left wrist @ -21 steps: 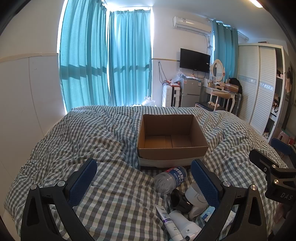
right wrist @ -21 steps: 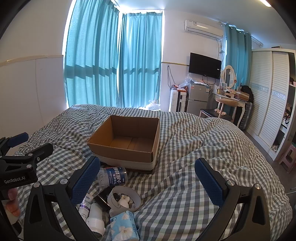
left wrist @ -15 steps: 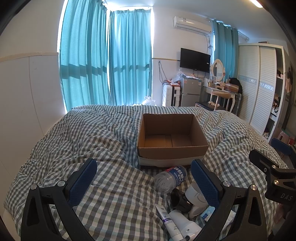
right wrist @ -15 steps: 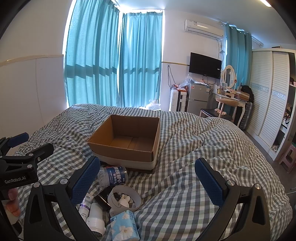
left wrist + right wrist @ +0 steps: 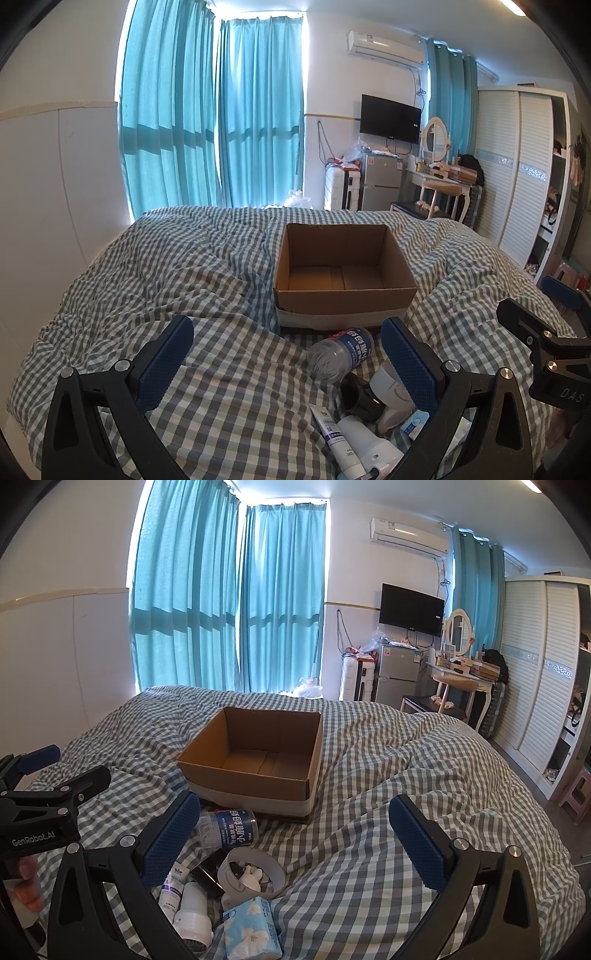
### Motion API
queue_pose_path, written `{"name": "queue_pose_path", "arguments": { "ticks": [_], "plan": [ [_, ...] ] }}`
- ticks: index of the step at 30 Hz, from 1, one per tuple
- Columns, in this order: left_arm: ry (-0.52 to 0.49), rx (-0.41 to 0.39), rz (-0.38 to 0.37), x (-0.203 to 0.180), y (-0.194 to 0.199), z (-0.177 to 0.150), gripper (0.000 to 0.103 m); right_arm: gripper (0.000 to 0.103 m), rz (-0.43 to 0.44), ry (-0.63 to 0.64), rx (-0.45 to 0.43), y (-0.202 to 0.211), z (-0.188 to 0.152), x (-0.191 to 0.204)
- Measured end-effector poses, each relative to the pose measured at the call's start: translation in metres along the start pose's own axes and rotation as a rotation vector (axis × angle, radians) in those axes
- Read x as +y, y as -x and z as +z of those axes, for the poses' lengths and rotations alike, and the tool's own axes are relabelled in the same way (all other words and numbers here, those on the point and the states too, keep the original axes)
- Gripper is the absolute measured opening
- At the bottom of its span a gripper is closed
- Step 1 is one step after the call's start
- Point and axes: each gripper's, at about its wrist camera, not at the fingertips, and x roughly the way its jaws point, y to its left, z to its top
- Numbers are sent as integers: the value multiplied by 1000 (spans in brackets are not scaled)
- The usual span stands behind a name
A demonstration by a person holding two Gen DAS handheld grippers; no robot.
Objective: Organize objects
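Basically nothing changed since a moment ago: left gripper (image 5: 286, 360) and right gripper (image 5: 295, 834) still hover spread wide, empty. Cardboard box (image 5: 343, 273) sits empty; water bottle (image 5: 341, 352), tube (image 5: 334, 439) and tissue pack (image 5: 251, 928) lie just before it. Sorting hasn't started.

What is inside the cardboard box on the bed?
The cardboard box shows only its bare floor flaps; no items lie inside. In both wrist views the near wall hides the strip of floor right behind it.

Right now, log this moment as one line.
left hand-held gripper: open, empty | right hand-held gripper: open, empty | cardboard box: empty | water bottle: lying beside box
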Motion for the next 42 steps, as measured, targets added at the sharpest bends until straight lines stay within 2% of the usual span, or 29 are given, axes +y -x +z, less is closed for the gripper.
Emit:
{"name": "queue_pose_path", "arguments": {
  "ticks": [27, 42],
  "plan": [
    [8, 19, 10, 1, -4, -4, 103, 103, 22, 15, 9, 3, 2, 3],
    [4, 3, -20, -6, 17, 3, 103, 103, 42, 35, -9, 27, 10, 1]
  ]
}}
